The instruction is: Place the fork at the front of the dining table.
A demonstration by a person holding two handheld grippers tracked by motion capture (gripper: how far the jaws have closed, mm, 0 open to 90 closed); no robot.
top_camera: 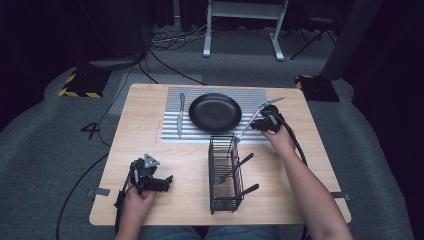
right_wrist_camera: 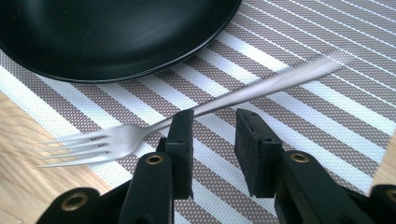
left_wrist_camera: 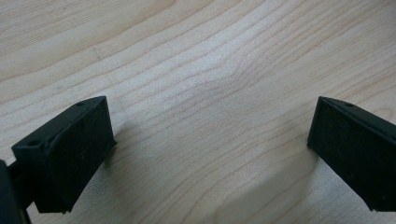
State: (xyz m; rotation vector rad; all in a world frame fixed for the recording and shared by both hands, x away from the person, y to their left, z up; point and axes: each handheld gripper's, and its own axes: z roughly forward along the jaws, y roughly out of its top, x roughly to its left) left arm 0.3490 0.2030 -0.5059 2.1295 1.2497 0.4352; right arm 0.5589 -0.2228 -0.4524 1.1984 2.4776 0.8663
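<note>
- Nearest the person, the left gripper (top_camera: 161,184) rests low on the bare table (top_camera: 150,145) at its near left. In the left gripper view its jaws stand wide apart over plain wood, nothing between them.
- Just right of centre stands a black wire caddy (top_camera: 225,175), with two dark-handled utensils (top_camera: 239,167) leaning out to its right. It sits between the two hands.
- Beyond the caddy lies a striped mat (top_camera: 172,135); on it, a black plate (top_camera: 215,112) in the middle and a knife (top_camera: 180,114) to the plate's left.
- The right gripper (right_wrist_camera: 212,128) is over the mat's right edge, the forearm reaching in from the near right.
- The fork (right_wrist_camera: 140,135) lies across this gripper's jaws, its tines near the caddy's far rim and its handle slanting away; whether the pads press it I cannot tell.
</note>
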